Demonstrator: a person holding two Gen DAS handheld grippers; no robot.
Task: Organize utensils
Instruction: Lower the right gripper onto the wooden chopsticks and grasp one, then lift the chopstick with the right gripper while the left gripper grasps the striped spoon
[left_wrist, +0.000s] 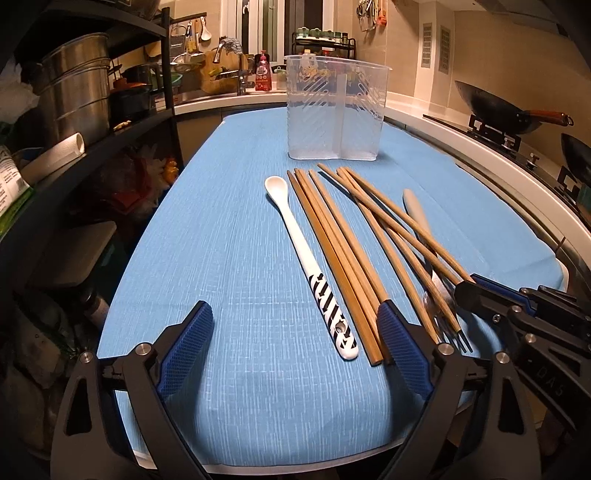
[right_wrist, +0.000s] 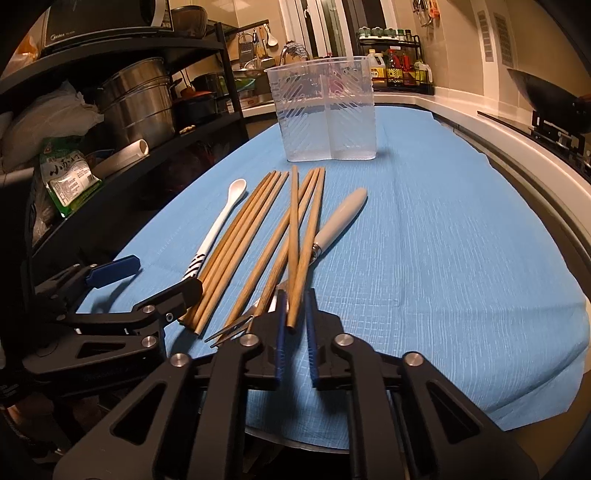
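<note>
Several wooden chopsticks (left_wrist: 343, 236) lie fanned on the blue cloth (left_wrist: 236, 258), with a white spoon (left_wrist: 306, 254) with a black-striped handle to their left and a grey-handled fork (right_wrist: 338, 219) under them at the right. A clear two-compartment holder (left_wrist: 334, 107) stands empty behind them. My left gripper (left_wrist: 295, 350) is open, its jaws straddling the spoon's handle end and some chopstick ends. My right gripper (right_wrist: 295, 328) has its jaws narrowly apart around the near end of one chopstick (right_wrist: 294, 243), not clearly clamped.
A black shelf rack (left_wrist: 92, 122) with steel pots stands at the left. A stove with a wok (left_wrist: 509, 107) runs along the right. Sink, bottles and spice rack sit behind the holder. The table's near edge lies just under both grippers.
</note>
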